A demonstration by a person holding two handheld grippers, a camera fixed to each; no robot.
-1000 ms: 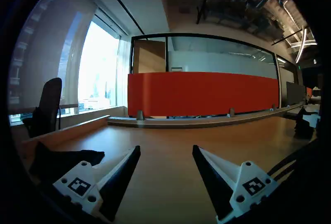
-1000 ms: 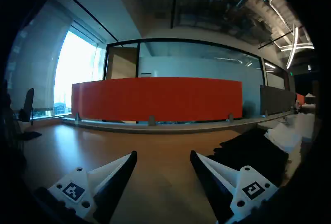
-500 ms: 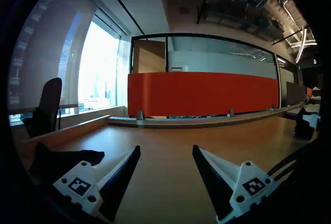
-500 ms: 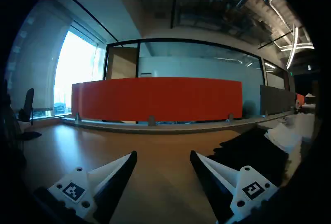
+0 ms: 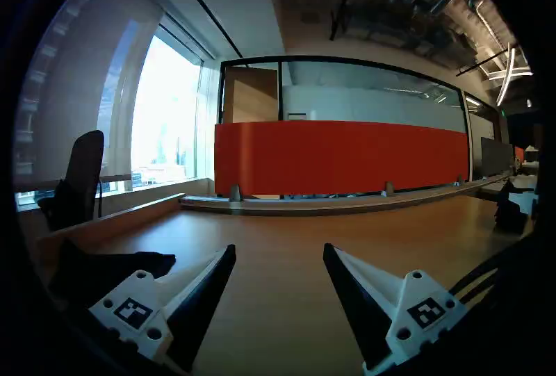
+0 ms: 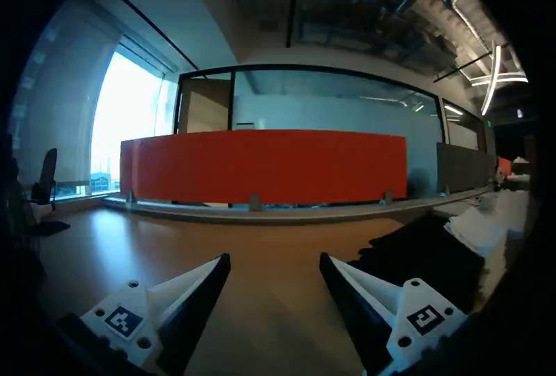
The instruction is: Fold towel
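Between the two fingers of the left gripper (image 5: 279,247) you can see the bare wood table (image 5: 292,292). Its jaws stand wide apart and hold nothing. Just to the left of its left finger a dark cloth (image 5: 111,265) sits on the table. I cannot tell if the cloth touches the finger. Far ahead of the jaws stands a long red wall (image 5: 340,157). Off to the left of them is a bright window (image 5: 163,126) with a dark chair (image 5: 80,178) near it.

The right gripper (image 6: 274,256) has its jaws wide apart too, with nothing in them. The black towel (image 6: 431,247) lies on the table just to the right of the right finger, a bit ahead of its tip. It looks bunched up, not flat. Past it, farther to the right, sits a pile of white towels (image 6: 486,226).
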